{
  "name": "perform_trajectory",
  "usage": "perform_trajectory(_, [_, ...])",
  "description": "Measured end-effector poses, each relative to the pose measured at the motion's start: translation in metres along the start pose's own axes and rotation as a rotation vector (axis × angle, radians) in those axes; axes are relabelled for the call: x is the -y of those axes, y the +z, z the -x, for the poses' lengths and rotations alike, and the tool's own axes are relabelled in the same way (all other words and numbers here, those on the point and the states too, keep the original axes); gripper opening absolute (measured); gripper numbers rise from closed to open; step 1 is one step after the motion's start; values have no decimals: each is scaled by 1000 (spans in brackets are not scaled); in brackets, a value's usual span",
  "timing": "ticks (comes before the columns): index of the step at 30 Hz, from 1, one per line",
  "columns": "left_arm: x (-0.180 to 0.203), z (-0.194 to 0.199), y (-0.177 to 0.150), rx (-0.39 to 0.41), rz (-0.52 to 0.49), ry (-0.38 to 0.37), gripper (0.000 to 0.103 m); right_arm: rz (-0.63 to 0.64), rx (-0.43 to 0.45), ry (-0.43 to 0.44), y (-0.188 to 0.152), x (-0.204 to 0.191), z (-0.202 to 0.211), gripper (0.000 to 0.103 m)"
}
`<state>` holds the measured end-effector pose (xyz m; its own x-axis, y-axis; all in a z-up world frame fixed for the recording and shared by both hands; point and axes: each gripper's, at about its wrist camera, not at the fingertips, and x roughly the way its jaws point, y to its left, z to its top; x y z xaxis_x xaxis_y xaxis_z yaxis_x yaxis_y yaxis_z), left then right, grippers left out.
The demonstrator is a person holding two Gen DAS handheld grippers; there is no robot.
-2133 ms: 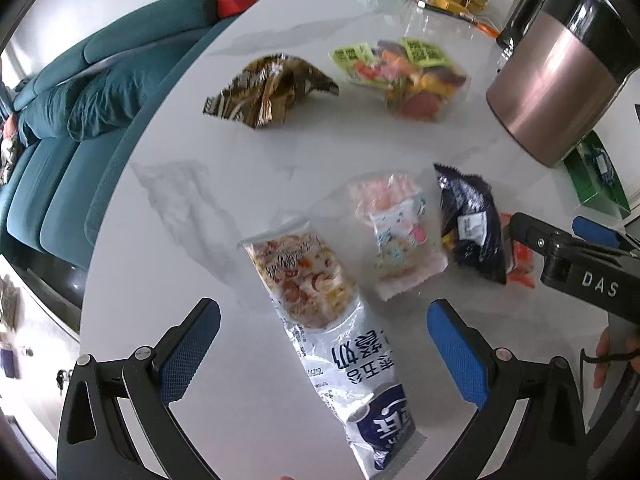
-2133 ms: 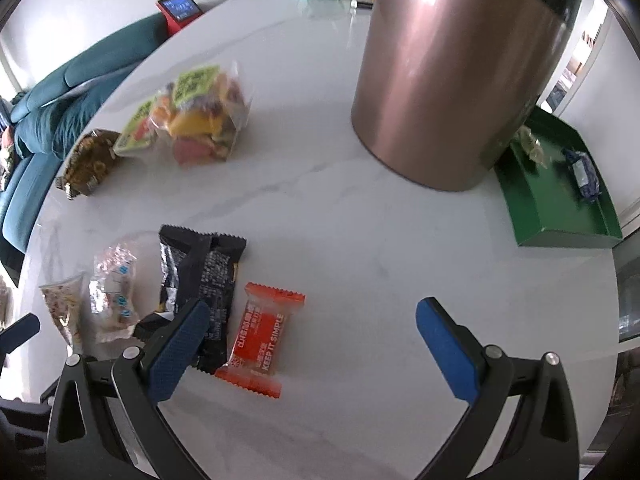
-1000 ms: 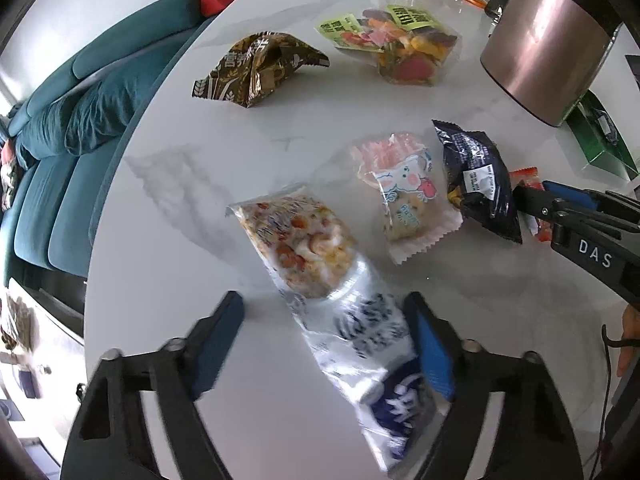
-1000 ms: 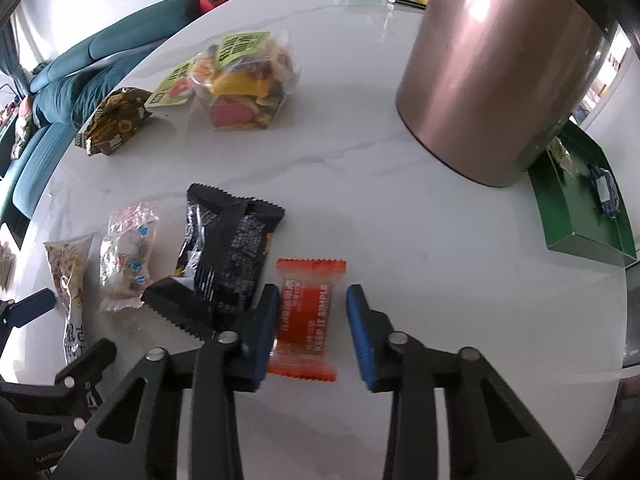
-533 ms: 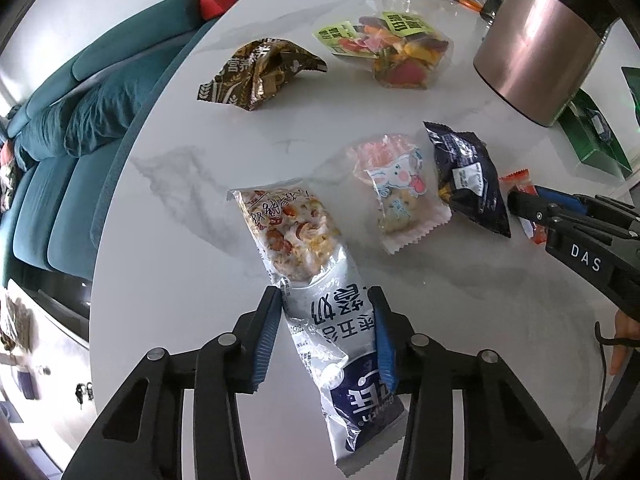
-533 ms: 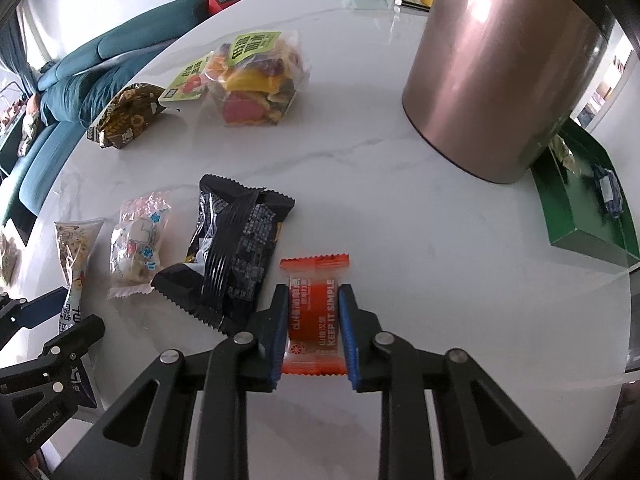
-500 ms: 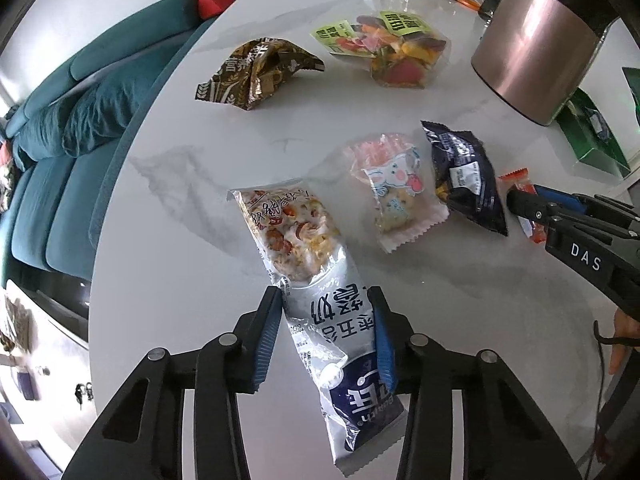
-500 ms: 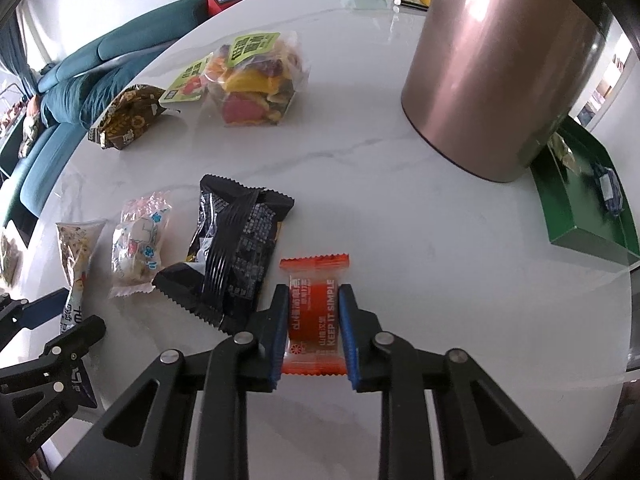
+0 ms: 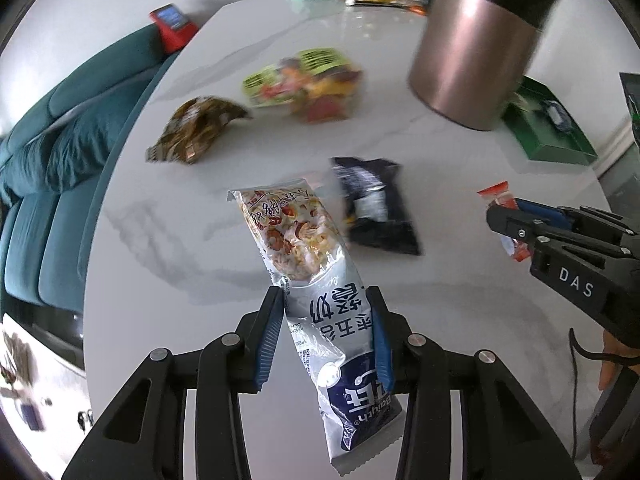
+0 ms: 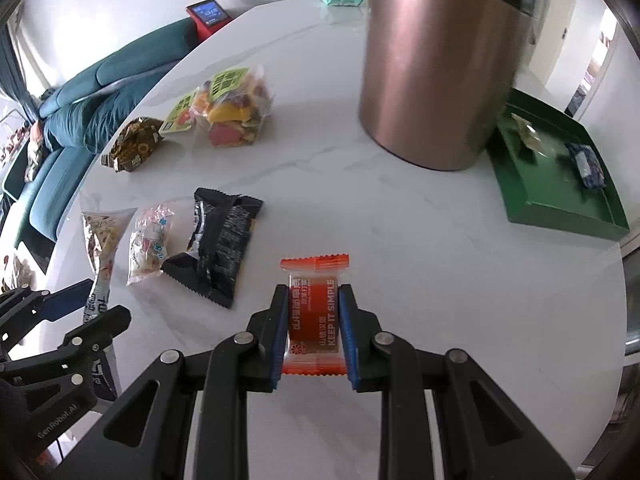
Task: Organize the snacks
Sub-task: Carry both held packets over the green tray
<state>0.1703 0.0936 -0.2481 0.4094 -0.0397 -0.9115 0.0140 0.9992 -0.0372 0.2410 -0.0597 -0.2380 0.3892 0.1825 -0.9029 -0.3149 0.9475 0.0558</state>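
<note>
My left gripper is shut on a long silver-and-blue snack packet, which hangs tilted above the white marble table. My right gripper is shut on a small orange snack packet, held just off the table. In the left wrist view the right gripper shows at the right edge with the orange packet sticking out of it. The right wrist view has the left gripper at its lower left, still holding the long packet.
A black packet, a pink-and-clear packet, a brown packet and a colourful bag lie on the table. A tall rose-gold canister stands behind them. A green tray with small packets sits right of it. A teal sofa lies beyond the left edge.
Both grippers have shut, the left on the long packet and the right on the orange packet. Both have lifted their packets off the table and moved toward the canister.
</note>
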Motion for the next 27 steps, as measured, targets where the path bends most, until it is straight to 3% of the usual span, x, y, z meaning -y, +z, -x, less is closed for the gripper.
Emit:
perform_trajectory(13, [109, 6, 27, 11, -147, -78, 36, -113, 19, -31, -29, 93, 45, 1])
perform_trajectory(27, [252, -2, 59, 8, -255, -151, 36, -225, 14, -95, -58, 236, 76, 1])
